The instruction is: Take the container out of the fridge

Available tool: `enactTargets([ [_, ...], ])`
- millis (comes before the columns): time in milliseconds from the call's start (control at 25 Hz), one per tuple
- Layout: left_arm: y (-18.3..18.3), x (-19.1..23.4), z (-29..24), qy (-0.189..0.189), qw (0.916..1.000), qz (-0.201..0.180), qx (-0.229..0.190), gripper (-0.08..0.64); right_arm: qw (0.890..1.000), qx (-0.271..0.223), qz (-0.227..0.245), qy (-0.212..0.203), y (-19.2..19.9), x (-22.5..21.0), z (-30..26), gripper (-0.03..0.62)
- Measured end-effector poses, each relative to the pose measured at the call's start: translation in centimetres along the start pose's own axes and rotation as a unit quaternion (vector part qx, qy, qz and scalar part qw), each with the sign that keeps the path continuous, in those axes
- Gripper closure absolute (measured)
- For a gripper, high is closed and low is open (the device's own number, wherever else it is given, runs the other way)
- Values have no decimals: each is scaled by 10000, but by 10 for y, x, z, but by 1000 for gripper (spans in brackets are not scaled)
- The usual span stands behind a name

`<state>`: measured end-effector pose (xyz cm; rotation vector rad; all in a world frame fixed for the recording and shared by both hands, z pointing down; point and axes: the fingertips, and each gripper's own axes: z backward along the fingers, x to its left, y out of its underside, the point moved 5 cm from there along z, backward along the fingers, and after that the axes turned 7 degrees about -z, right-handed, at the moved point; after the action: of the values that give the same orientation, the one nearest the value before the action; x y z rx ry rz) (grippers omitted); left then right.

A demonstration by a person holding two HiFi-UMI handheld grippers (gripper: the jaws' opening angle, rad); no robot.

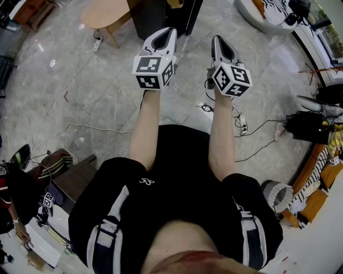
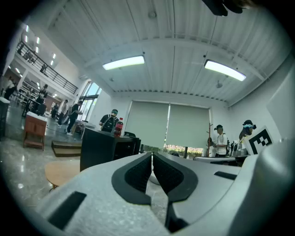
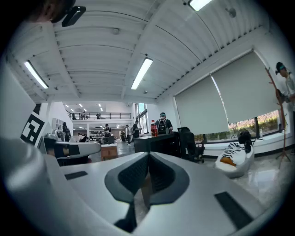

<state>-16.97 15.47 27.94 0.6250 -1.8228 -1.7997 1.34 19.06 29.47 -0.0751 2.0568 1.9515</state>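
Note:
No fridge or container can be told for sure in any view. A black cabinet (image 1: 161, 15) stands straight ahead on the marble floor. It also shows in the left gripper view as the black cabinet (image 2: 103, 150), with a red bottle (image 2: 119, 127) on top. My left gripper (image 1: 166, 33) and right gripper (image 1: 220, 42) are held side by side at arm's length, pointing at the cabinet and well short of it. In the left gripper view my left gripper (image 2: 152, 157) has its jaws together on nothing. My right gripper (image 3: 148, 159) is likewise shut and empty.
A round wooden table (image 1: 104, 13) stands left of the cabinet. Cables and a power strip (image 1: 239, 120) lie on the floor to the right. At the far right sits a white beanbag (image 3: 235, 156) with a striped cushion. A bin (image 1: 276, 195) stands near my right leg. People stand in the background.

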Motion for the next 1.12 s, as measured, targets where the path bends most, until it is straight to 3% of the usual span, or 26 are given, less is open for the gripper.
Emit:
enactTargets([
  [520, -12, 12, -12, 46, 9996, 231, -161, 541, 9998, -133, 69, 163, -22, -8, -7, 579],
  [920, 3, 40, -52, -98, 9998, 145, -93, 541, 9997, -132, -85, -161, -13, -27, -66, 579],
  [1120, 8, 48, -98, -120, 9999, 76, 31, 541, 9994, -184, -274, -53, -16, -68, -101, 578],
])
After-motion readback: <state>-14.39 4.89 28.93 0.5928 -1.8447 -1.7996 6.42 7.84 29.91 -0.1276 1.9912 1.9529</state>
